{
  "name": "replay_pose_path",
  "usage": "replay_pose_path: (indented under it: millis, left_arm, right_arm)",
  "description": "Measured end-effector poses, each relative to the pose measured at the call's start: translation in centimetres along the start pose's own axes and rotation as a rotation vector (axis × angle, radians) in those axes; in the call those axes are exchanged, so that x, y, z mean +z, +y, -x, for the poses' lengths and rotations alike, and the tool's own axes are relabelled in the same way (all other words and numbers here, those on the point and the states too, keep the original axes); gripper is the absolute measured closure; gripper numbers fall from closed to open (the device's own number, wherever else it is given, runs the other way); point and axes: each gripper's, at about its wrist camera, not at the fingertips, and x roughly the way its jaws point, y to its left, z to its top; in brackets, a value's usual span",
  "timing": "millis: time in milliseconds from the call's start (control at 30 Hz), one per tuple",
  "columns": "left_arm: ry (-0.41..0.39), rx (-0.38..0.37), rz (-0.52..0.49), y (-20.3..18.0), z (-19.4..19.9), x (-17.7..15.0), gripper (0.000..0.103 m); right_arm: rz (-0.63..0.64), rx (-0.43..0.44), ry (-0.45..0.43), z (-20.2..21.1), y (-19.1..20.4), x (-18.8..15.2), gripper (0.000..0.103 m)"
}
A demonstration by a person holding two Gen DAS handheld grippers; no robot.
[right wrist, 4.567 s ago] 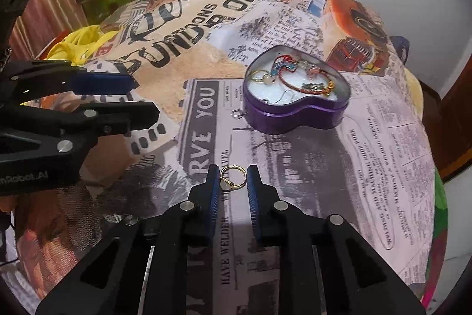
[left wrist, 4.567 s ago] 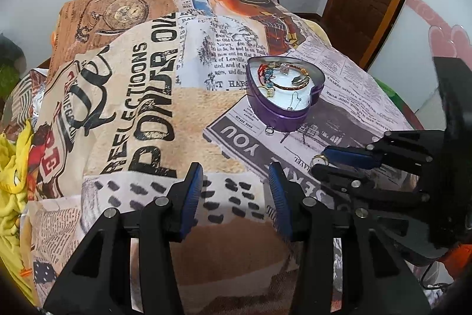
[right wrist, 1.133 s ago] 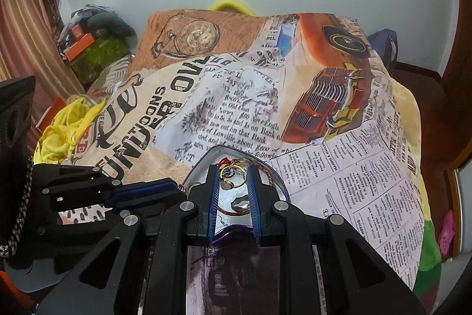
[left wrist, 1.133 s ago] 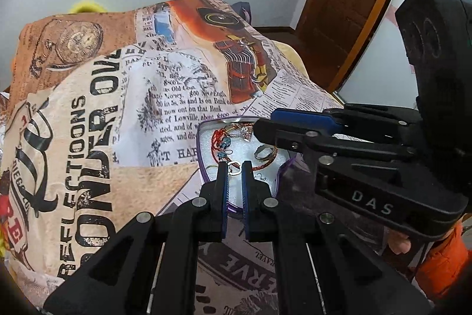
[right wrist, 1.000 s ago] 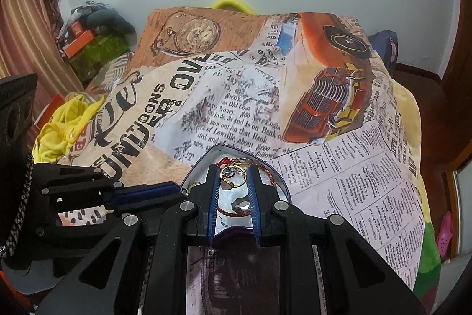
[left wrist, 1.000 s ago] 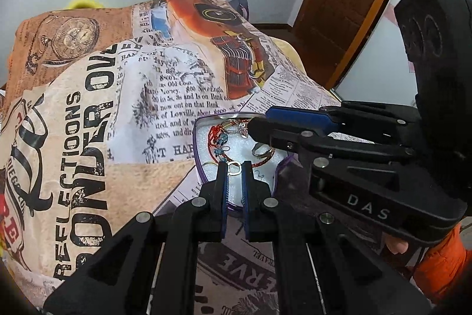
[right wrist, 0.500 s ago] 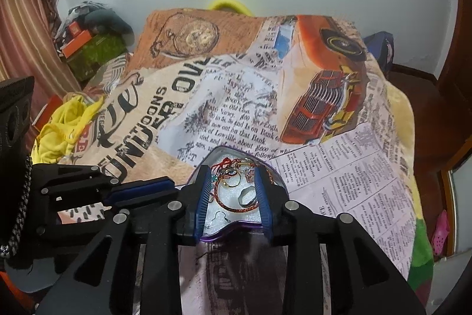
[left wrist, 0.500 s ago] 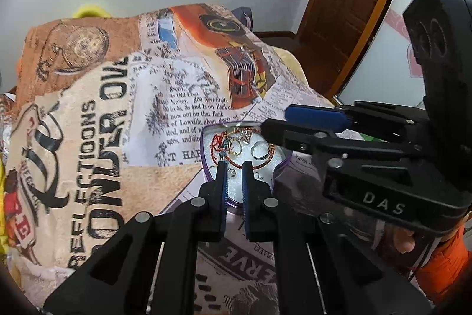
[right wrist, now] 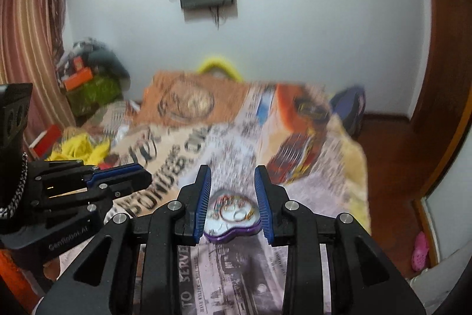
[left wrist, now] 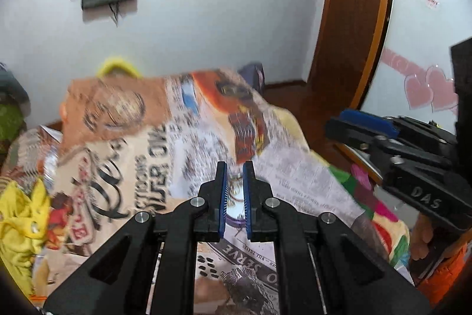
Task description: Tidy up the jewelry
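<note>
The carrying surface is a bed (right wrist: pixel 348 155) covered by a printed blanket (right wrist: pixel 236 143). The blanket print combines newspaper text, large black lettering, a pocket-watch motif on an orange-brown panel, and a red-orange vintage car. Both views are motion-blurred, so small print is unreadable apart from "SERVE" near the front edge.

A purple heart-shaped tin (right wrist: pixel 233 223) rests directly on the blanket, on the newspaper-print section toward the front. The tin is uncovered, with a pale interior holding a cluster of mixed jewelry (right wrist: pixel 231 207); individual pieces cannot be distinguished. In the left wrist view, only a sliver of the tin (left wrist: pixel 234 222) is visible.

A bundle of yellow fabric (left wrist: pixel 20 214) lies at the bed's left side.
</note>
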Motion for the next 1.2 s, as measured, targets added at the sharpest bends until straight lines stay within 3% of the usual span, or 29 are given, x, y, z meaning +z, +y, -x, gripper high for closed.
replay_pose_path:
  millis: [267,400,467,533,733,833,967,1200]
  left_arm:
    - [-0.247,0.085,-0.015,-2.0,10.1,0.7,0.071]
    - [-0.347,0.122,-0.012,-2.7,14.0,0.1,0.059]
    - [-0.388,0.132,0.000,-2.9,15.8,-0.4,0.053]
    - [-0.406,0.139,0.004,-2.9,16.6,-0.8,0.048]
    - [-0.445,0.145,0.041,-2.7,18.6,-2.2,0.019]
    - [-0.474,0.180,0.032,-2.8,19.4,-2.8,0.015]
    - [-0.486,0.190,0.024,-3.1,20.0,-3.0,0.006]
    - [-0.501,0.213,0.009,-4.1,20.5,-3.4,0.002]
  right_arm:
    - [0.046,-0.074,-0.292,11.0,2.9,1.0,0.076]
    - [0.051,-0.097,-0.385,14.3,4.2,0.7,0.075]
    - [0.050,-0.113,-0.416,15.3,4.7,0.3,0.068]
    - [0.041,-0.141,-0.454,16.4,5.1,-0.2,0.051]
    - [0.001,-0.180,-0.494,17.1,5.6,-1.1,0.015]
    - [-0.004,-0.207,-0.500,17.2,6.1,-1.3,0.002]
    - [-0.001,-0.224,-0.501,17.5,6.7,-1.5,0.000]
    - [0.005,-0.219,-0.493,18.2,6.5,-2.4,0.000]
